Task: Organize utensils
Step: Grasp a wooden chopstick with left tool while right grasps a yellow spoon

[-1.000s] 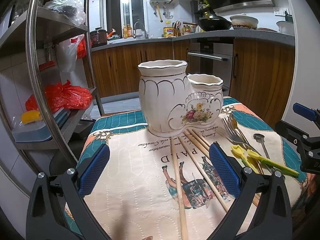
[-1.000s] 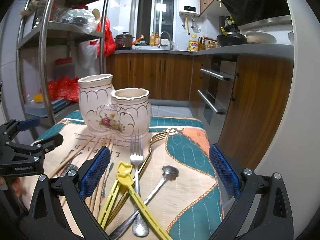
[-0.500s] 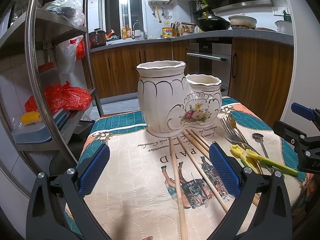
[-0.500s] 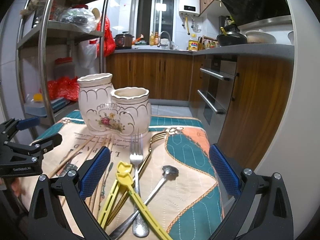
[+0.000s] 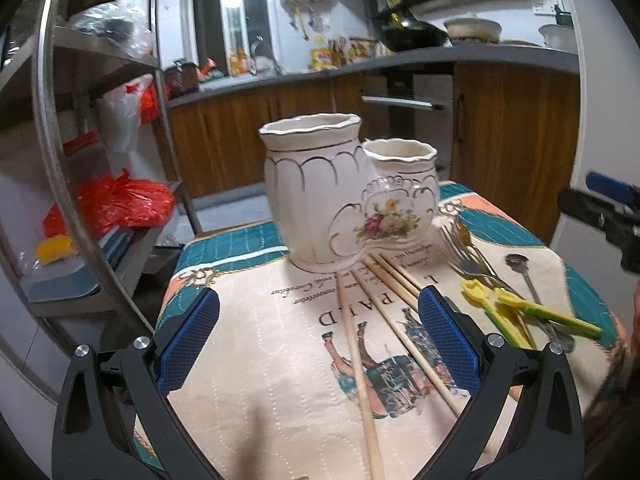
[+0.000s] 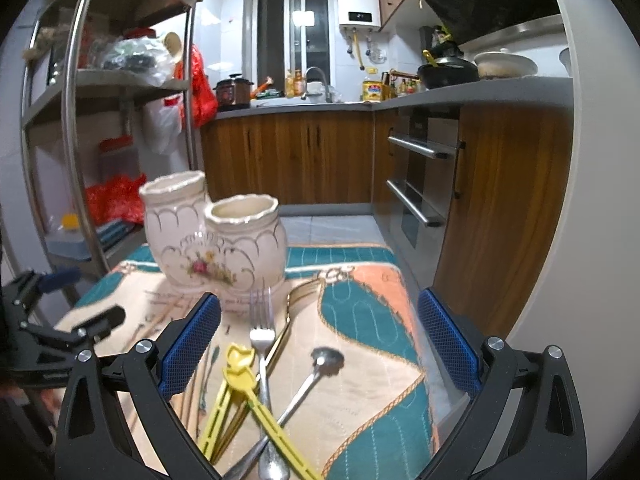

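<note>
Since a second ago my right gripper (image 6: pixel 318 350) has dropped lower over the loose cutlery while my left gripper (image 5: pixel 318 338) barely shifts above the chopsticks (image 5: pixel 356 344). To do this pick well, I'd centre one piece, say the silver fork (image 6: pixel 262 344), between the pads and keep clear of the yellow utensils (image 6: pixel 244 384) crossing it. Both sets of fingers stand wide apart, holding and touching nothing; the two-cup ceramic holder (image 6: pixel 216 240) waits empty at the cloth's far edge.

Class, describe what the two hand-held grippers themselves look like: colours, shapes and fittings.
Both match. The left hand-held gripper and right hand-held gripper each have two black angular plastic fingers with triangular cut-outs, silver screw heads near the joints, and blue textured pads on the inner faces. No cables or sleeves are visible.
</note>
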Motion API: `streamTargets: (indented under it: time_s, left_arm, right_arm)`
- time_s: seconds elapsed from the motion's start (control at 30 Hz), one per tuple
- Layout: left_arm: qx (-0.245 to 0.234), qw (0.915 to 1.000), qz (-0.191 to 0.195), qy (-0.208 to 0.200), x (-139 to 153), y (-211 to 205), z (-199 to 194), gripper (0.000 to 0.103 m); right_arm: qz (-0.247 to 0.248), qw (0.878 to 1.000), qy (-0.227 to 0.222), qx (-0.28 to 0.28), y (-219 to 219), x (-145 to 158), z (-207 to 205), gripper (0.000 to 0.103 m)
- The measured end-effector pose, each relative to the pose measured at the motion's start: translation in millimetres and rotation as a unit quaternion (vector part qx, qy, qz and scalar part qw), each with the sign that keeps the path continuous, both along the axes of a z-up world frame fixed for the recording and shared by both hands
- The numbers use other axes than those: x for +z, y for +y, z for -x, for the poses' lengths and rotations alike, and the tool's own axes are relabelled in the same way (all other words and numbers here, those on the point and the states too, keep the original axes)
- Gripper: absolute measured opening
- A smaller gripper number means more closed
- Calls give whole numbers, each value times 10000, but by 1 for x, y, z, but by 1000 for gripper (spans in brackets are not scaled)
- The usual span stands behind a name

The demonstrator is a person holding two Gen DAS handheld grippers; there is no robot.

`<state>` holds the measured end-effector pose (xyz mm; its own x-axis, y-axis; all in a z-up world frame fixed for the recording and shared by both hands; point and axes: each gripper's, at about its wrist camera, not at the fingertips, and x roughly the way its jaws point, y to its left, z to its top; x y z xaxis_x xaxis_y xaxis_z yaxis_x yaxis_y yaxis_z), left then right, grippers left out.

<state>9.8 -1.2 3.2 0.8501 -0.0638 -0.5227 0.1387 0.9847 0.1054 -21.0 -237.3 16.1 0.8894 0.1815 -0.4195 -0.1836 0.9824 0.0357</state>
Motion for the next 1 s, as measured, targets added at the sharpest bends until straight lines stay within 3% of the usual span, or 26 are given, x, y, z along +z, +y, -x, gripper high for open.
streamTargets:
  time_s: [0.17, 0.27, 0.4, 0.57, 0.67, 0.73, 0.8, 1.0]
  left_arm:
    - [-365, 9992, 29, 173, 22, 6, -6, 98]
    - [-615, 9975, -24, 349, 28, 8, -9, 98]
    - [-776, 9933, -296, 807, 18, 7, -13, 98]
    - [-919, 9896, -202, 1085, 4, 9, -10, 98]
    - [-964, 9861, -204, 1336, -6, 8, -14, 97]
    - [-985, 9844, -252, 1433, -10, 5, -17, 96]
    - [-1081, 9798, -276, 1658, -17, 1, -18, 80]
    - [-1211, 9683, -345, 2157, -36, -5, -24, 44]
  right_arm:
    - [304, 9993, 3, 223, -13, 19, 1, 98]
    - [608, 9967, 298, 448, -22, 19, 1, 98]
    - [803, 9918, 699, 711, -26, 8, 0, 98]
    - [856, 9823, 1099, 1252, -10, -10, -2, 98]
    - [1086, 9731, 1292, 1569, 10, -23, -4, 94]
    - [1215, 9672, 1395, 1738, 19, -29, -4, 81]
    - [1363, 9606, 1547, 1862, 27, -37, -6, 64]
    - [1539, 9469, 1864, 2120, 39, -51, -9, 39]
